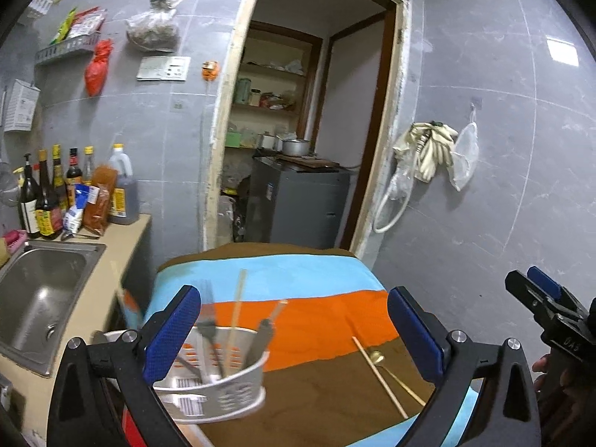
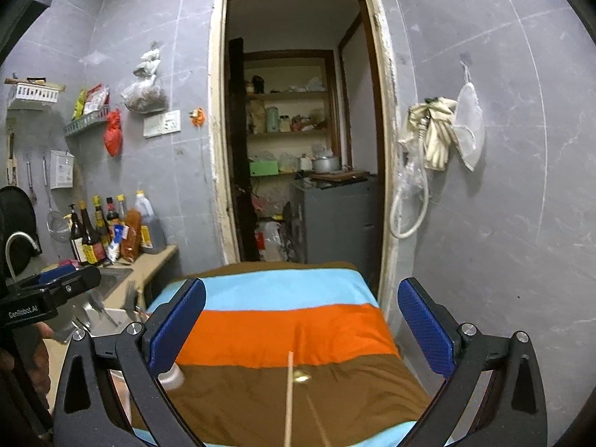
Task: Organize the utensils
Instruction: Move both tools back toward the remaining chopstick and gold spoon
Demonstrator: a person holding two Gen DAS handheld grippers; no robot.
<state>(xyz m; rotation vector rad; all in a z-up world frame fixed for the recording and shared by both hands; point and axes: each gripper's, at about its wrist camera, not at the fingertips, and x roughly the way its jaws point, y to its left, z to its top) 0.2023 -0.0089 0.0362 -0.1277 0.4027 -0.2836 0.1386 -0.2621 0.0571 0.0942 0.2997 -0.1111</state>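
The caddy stands on the striped cloth at about 7 o'clock in the left view, holding a fork and a chopstick. At 4 o'clock, well apart, lie a chopstick and a gold spoon. Left gripper and right gripper both gape wide, grasping nothing. The sink is at 9 o'clock.

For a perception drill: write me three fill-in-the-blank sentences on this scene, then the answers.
1. The white utensil holder stands on the ____ side of the striped cloth.
2. A loose chopstick and a gold ____ lie on the cloth's brown stripe.
3. The jaws of both grippers are ____.

Answers: left; spoon; open
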